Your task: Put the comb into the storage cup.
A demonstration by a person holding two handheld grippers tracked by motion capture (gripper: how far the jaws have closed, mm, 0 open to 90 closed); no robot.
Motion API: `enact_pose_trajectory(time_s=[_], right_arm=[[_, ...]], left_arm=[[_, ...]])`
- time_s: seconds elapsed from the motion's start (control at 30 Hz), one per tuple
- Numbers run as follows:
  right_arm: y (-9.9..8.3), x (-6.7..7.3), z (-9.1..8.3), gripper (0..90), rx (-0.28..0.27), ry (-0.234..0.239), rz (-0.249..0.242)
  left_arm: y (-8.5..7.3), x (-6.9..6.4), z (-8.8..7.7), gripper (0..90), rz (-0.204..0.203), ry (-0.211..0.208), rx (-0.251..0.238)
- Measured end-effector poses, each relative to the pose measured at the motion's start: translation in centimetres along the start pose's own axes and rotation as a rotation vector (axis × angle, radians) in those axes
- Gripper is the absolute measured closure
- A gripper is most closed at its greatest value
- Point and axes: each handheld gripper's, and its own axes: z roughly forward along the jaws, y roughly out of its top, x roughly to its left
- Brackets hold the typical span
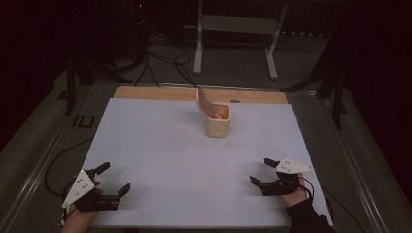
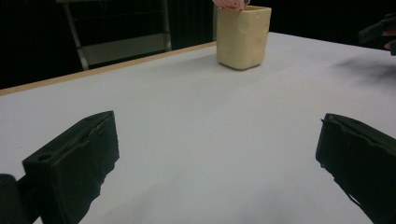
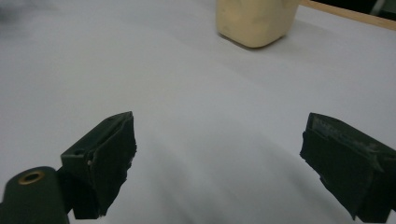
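Looks like a pre-grab moment. Left gripper [image 1: 115,178] and right gripper [image 1: 261,172] both parked low at the near edge of the counter [image 1: 160,145], jaws spread wide apart on each, nothing between them. Cream cup [image 1: 217,120] way out toward the far edge, roughly centred, well apart from both grippers, with a pink patterned thing [image 1: 204,103] poking out of the top and leaning left.

To do the reach well, probably: go with the right gripper since it's a touch nearer, come in level with jaws kept wide, square up to the flat sides of the cup rather than the corners, and close low on the body so it doesn't tip. Steer clear of that pink thing sticking out, easy to knock. Could use the other gripper to steady the cup.

View differences: high view gives the full layout plus the pink thing's tilt. Left gripper view gets the cup [image 2: 243,36] side-on, dimples in the wall visible, just a sliver of pink at the rim. Right gripper view catches only the cup's lower part [image 3: 256,21], top cropped off, so no contents there.
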Motion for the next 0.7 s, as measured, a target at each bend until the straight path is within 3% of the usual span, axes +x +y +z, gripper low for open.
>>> enact_pose_trajectory(time_s=[0.27,0.43,0.7], right_arm=[[-0.8,-0.5,-0.7,9.7,-0.008,-0.018,0.054],[-1.1,-1.3,-0.2,9.7,-0.025,-0.023,0.088],[-1.0,-1.3,0.1,9.7,-0.024,-0.023,0.08]], left_arm=[[-0.1,0.0,0.1,0.0,-0.001,-0.005,0.004],[-0.1,0.0,0.1,0.0,0.0,-0.006,0.005],[-0.1,-0.1,0.1,0.0,0.001,-0.005,0.007]])
